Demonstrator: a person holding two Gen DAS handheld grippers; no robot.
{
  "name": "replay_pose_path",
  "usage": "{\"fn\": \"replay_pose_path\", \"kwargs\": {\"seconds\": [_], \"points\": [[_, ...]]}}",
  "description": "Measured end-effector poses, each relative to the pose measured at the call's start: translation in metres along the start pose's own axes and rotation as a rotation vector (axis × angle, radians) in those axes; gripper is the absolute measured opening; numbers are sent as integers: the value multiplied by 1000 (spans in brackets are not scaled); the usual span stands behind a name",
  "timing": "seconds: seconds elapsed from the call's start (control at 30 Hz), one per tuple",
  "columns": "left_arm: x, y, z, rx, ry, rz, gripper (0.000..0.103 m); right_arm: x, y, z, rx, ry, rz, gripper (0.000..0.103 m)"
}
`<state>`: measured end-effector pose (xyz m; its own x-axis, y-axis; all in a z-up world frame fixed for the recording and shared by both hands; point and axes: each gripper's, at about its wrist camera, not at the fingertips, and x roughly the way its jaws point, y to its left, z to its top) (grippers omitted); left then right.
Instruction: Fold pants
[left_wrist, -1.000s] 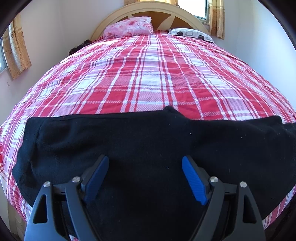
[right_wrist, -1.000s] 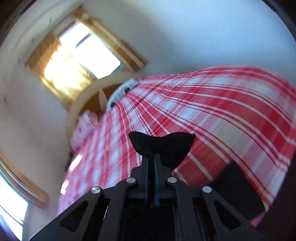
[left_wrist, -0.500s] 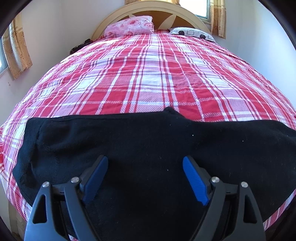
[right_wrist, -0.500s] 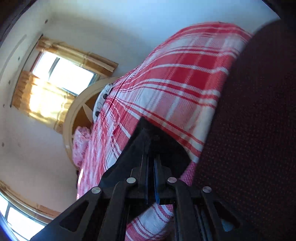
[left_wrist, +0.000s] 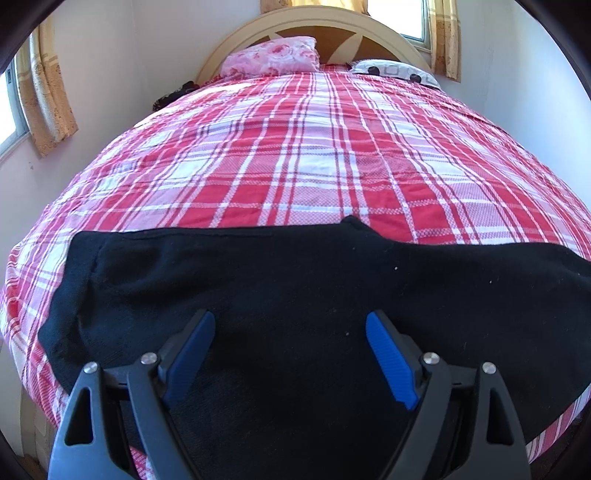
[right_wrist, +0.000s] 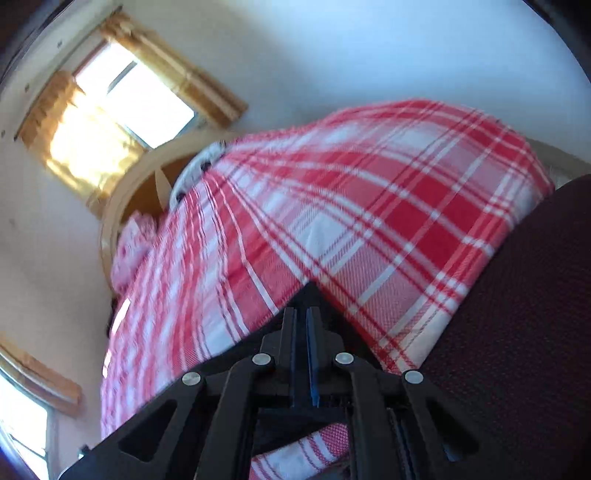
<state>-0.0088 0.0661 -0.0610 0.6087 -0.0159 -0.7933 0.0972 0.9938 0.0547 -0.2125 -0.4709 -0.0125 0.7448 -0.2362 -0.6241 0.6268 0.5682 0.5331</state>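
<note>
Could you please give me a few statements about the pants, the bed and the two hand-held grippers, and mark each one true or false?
1. The black fabric pants lie across the near end of the red and white plaid bedspread. True.
2. The left hand-held gripper is clamped shut on the pants. False: its blue pads stand wide apart above the cloth.
3. The right hand-held gripper has its jaws shut, with dark cloth at their tips. True.
4. A pink floral pillow rests at the arched wooden headboard. True.
5. The bedspread is plain blue. False: it is red and white plaid.
</note>
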Motion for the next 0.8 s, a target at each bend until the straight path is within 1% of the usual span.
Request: {"fn": "replay_pose_path", "kwargs": {"seconds": [0.1,0.17,0.33,0.43,0.5,0.53,0.57,0.7,0.73,0.8], "points": [[-2,3,-4,1,3,2,87,28,4,-10,-38,57,-51,6],[-2,4,-5,5,5,9,87,40,-1,-16,-37,80,-41,6],[0,3,-4,-9,16,12,87,54,-4,-19,-40,115,-26,6],[0,3,-4,-7,16,14,87,49,-8,-17,-30,99,-8,6],[0,3,-4,-8,18,13,87,35,-11,-14,-18,29,11,6],[0,3,-4,-9,19,13,87,30,-13,-11,-18,10,16,6],[0,3,-4,-10,20,14,88,26,-15,-11,-24,3,20,7],[0,2,-4,-6,19,22,88,35,-10,-15,-91,33,-4,8],[0,2,-4,-5,19,23,88,37,-8,-17,-113,41,-12,9],[0,2,-4,-6,20,22,88,41,-5,-22,-152,52,-19,24]]}}
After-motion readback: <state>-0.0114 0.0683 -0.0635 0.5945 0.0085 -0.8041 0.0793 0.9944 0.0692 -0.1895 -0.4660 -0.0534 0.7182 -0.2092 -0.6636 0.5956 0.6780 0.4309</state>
